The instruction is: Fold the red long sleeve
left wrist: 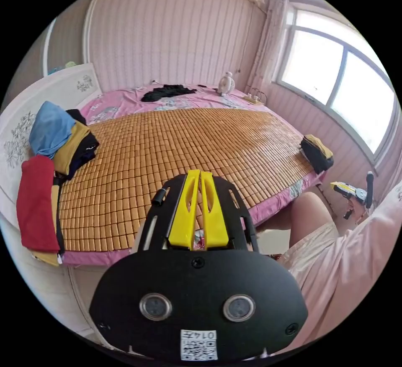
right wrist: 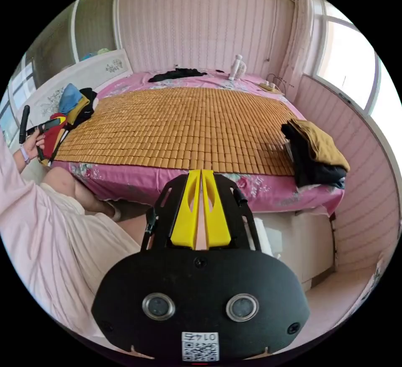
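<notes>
The red long sleeve [left wrist: 37, 204] hangs over the bed's left edge, in a heap with blue, mustard and black clothes [left wrist: 63, 139]. The same red garment [right wrist: 52, 137] peeks out at the left of the right gripper view. My left gripper [left wrist: 200, 173] is shut with nothing between its yellow jaws, held over the near edge of the bamboo mat [left wrist: 184, 145]. My right gripper [right wrist: 201, 172] is also shut and holds nothing, in front of the bed's pink side. Each gripper shows in the other's view, the right gripper [left wrist: 351, 191] and the left gripper [right wrist: 42, 126], held in a hand.
A folded stack of mustard and black clothes [right wrist: 316, 155] lies at the mat's right edge. A black garment [left wrist: 167, 91] and a small white fan [left wrist: 226, 83] sit at the far end of the bed. A person's legs and pink clothing [right wrist: 50, 233] are beside the bed.
</notes>
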The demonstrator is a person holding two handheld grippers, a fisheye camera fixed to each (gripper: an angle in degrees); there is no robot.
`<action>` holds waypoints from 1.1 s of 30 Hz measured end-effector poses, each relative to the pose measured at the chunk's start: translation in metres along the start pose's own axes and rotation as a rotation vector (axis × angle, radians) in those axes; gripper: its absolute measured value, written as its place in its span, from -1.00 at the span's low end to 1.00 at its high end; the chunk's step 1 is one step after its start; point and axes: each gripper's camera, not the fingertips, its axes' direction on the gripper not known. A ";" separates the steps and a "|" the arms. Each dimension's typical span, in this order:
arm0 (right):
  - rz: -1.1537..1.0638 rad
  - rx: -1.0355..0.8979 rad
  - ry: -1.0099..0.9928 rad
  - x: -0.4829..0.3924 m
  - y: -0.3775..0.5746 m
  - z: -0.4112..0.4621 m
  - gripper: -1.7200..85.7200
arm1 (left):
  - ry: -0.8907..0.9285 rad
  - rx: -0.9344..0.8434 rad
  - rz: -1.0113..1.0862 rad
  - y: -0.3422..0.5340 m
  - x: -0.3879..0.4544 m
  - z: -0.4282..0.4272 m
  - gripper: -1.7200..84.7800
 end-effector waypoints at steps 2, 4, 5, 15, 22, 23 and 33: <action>-0.098 0.056 -0.070 -0.033 -0.047 0.005 -0.98 | 0.003 0.126 -0.059 0.026 -0.026 -0.032 -0.89; -0.179 0.077 -0.116 -0.072 -0.095 0.014 -0.97 | -0.051 0.269 -0.112 0.064 -0.057 -0.070 -0.84; -0.246 0.081 -0.164 -0.102 -0.125 0.021 -0.97 | -0.070 0.283 -0.134 0.073 -0.066 -0.078 -0.84; -0.921 -0.140 -0.656 -0.390 -0.294 0.120 -0.75 | -0.352 0.350 -0.535 0.234 -0.215 -0.161 -0.77; -0.935 -0.241 -0.700 -0.553 -0.411 0.199 -0.75 | -0.493 0.299 -0.615 0.251 -0.291 -0.145 -0.66; -0.872 -0.283 -0.716 -0.578 -0.430 0.217 -0.76 | -0.508 0.300 -0.616 0.249 -0.296 -0.141 -0.65; -0.556 -0.560 -0.785 -0.681 -0.514 0.314 -0.84 | -0.608 0.139 -0.714 0.214 -0.356 -0.072 -0.72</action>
